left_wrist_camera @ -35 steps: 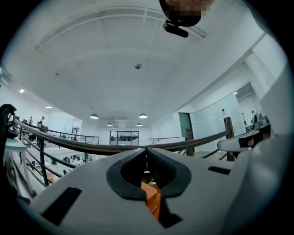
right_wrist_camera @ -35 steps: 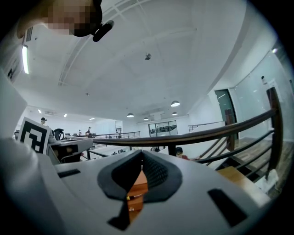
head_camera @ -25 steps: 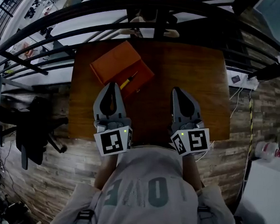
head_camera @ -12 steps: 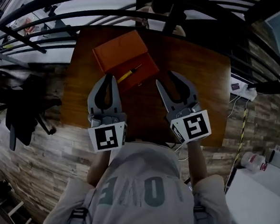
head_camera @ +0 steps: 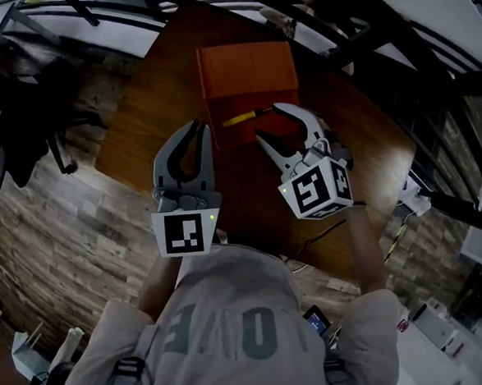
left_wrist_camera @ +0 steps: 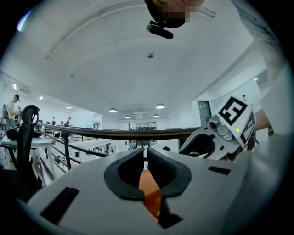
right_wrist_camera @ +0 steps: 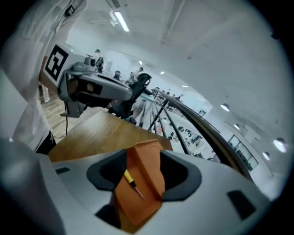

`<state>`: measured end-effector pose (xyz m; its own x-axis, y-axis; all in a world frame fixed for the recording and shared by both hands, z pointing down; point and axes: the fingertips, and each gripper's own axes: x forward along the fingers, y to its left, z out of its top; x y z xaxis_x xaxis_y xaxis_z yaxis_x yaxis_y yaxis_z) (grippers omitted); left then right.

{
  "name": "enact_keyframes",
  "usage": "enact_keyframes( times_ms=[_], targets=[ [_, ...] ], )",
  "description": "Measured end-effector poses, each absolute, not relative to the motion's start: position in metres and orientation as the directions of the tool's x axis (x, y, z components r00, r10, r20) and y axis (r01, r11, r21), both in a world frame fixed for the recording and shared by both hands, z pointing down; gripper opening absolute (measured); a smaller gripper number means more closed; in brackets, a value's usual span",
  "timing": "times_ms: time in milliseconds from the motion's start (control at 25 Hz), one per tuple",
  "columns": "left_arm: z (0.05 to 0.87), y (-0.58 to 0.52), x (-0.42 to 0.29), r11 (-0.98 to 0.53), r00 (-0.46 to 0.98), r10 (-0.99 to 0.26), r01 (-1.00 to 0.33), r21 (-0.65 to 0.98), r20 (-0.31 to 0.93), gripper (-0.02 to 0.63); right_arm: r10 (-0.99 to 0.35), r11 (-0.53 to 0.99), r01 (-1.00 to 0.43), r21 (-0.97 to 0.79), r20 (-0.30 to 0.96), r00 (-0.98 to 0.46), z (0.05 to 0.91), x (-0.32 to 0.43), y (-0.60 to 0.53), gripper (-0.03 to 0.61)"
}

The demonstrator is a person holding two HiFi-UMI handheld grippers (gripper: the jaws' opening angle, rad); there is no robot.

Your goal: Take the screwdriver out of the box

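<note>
Screwdriver (head_camera: 245, 117) lies in box (head_camera: 243, 71) at the right gripper (head_camera: 266, 122), its jaws just opened, empty.

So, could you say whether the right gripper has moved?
Yes: the right gripper went from the table's near edge to the orange box, fingers just opening, nothing gripped.

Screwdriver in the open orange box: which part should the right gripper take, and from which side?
Take the yellow handle, its thickest part, from above, jaws straddling it crosswise. The screwdriver lies flat in the box's shallow tray, so a sideways approach would likely meet its wall. The right gripper, jaws just opened and not yet around it, points down at it.
</note>
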<state>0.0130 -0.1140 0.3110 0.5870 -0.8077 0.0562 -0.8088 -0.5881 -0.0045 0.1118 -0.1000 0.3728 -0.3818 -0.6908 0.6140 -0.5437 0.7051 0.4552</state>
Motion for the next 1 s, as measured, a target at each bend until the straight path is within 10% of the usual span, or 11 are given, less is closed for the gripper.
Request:
enact_keyframes(
  times_ms=[1000],
  targets=[
    [0.391, -0.122, -0.028, -0.467, 0.457, -0.867, -0.884, -0.001, 0.2, 0.021, -0.225, 0.957, 0.159, 0.243, 0.967, -0.123, 0.568, 0.091, -0.134, 0.175]
  ],
)
